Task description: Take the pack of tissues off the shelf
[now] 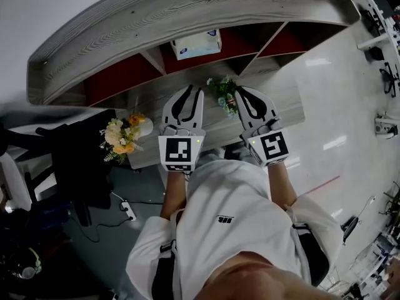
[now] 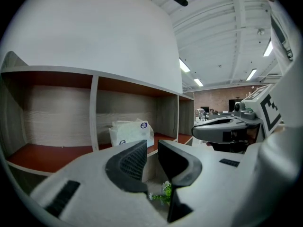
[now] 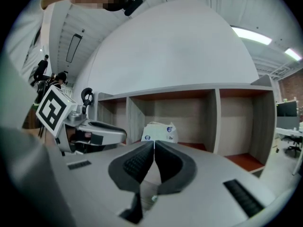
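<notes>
The pack of tissues (image 1: 197,44) is white with blue print and lies in the middle compartment of the shelf (image 1: 125,74), which has red boards. It also shows in the left gripper view as the pack (image 2: 130,132) and in the right gripper view as the pack (image 3: 158,132), straight beyond the jaws. My left gripper (image 1: 194,89) hovers over the desk short of the shelf, its jaws a narrow gap apart and holding nothing (image 2: 152,148). Beside it, my right gripper (image 1: 242,91) is shut and holds nothing, its tips touching (image 3: 154,145).
A small green plant (image 1: 224,92) stands on the wooden desk (image 1: 294,102) between the two grippers. A vase of flowers (image 1: 125,133) sits at the desk's left end, next to a black chair (image 1: 81,161). The side compartments of the shelf hold nothing.
</notes>
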### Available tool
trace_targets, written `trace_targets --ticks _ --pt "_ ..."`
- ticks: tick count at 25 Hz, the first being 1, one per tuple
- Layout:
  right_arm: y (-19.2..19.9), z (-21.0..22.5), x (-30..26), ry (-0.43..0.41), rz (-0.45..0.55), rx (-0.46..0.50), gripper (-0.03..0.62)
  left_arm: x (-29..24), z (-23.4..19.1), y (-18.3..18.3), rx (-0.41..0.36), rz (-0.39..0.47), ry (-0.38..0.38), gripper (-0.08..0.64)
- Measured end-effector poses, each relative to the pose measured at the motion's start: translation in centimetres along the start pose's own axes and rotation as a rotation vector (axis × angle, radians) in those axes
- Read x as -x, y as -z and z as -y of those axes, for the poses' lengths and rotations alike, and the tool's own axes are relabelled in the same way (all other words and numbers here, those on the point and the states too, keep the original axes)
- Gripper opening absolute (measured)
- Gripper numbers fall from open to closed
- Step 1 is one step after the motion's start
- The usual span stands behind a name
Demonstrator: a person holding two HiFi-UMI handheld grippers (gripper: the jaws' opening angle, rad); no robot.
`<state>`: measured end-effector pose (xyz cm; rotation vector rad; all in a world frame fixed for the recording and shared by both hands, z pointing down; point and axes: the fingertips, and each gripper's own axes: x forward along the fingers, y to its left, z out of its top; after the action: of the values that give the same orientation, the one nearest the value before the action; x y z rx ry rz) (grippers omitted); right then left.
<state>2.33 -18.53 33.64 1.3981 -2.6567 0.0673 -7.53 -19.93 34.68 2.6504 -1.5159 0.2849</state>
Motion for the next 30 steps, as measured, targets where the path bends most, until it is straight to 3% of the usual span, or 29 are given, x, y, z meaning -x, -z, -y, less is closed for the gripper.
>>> trace_targets --ticks 12,30 --pt "1.1 4.2 -1.6 -0.02 -0.015 -0.01 0.028 -4.9 0.9 0.2 0.002 -0.029 0.0 0.086" --pt "1.9 6.4 -3.9 -0.051 -0.021 -0.043 0.028 -10.1 1.0 0.8 0.014 -0.054 0.017 0.087"
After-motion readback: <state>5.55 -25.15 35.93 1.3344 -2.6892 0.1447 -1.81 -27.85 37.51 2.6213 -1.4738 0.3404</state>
